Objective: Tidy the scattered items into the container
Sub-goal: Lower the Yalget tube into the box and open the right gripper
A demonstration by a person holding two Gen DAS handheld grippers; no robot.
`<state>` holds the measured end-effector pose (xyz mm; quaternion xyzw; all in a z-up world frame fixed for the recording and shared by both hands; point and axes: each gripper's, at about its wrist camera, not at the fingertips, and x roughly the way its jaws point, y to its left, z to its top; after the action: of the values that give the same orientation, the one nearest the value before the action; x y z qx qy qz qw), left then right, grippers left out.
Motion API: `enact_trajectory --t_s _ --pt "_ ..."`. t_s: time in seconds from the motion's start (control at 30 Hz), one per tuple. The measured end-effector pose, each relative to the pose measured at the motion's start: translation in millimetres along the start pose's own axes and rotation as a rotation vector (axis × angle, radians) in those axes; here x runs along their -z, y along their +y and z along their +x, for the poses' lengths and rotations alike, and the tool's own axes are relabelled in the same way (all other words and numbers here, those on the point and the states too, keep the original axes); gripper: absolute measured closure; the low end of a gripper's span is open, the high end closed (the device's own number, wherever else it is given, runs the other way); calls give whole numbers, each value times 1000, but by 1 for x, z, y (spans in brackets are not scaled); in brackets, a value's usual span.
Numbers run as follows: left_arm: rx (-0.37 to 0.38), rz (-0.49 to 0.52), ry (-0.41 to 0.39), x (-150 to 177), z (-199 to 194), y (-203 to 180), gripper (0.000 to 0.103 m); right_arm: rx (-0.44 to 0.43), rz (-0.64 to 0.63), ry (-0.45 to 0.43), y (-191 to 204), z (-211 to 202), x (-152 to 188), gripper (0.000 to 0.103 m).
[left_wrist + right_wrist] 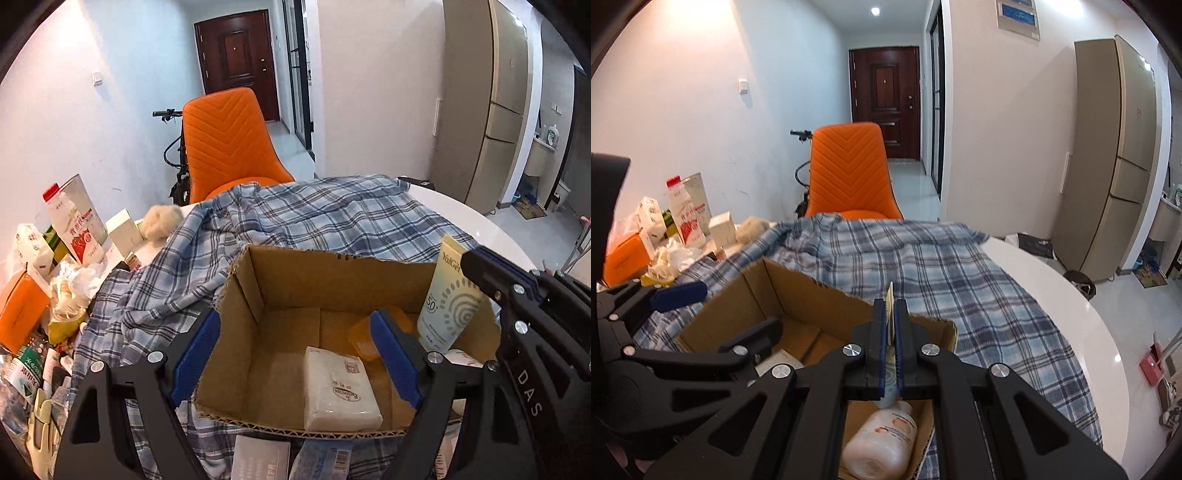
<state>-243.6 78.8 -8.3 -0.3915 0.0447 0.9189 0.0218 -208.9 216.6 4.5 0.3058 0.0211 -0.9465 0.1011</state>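
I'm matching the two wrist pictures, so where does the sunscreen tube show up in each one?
Left wrist: sunscreen tube at right, upright over the cardboard box, clamped by the right gripper.
Right wrist: centre, only its thin edge showing between that gripper's shut fingers.
Shared landmark: orange chair.

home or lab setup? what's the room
Most likely a lived-in home, a dining area off a hallway. Cues: a tall fridge by the wall, an orange dining chair at a white table draped with a plaid cloth, and a dark front door down the hall.
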Motion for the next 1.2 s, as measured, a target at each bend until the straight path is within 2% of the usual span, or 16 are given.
enact_trajectory --t_s 0.37,0.67,0.8,0.9,1.2 --pt "-10 10 3 3 6 -2 18 39 8 33 -8 8 0 100" --pt "-10 21 -10 4 -2 -4 18 32 48 55 -19 5 2 99" --pt "-9 23 -10 7 -5 -4 18 17 62 61 -22 -1 6 99" --pt "-3 28 -7 10 -9 -5 18 -38 97 58 -26 -10 9 99" --pt "-7 59 -13 23 -21 -10 18 -46 62 19 -21 -47 23 99"
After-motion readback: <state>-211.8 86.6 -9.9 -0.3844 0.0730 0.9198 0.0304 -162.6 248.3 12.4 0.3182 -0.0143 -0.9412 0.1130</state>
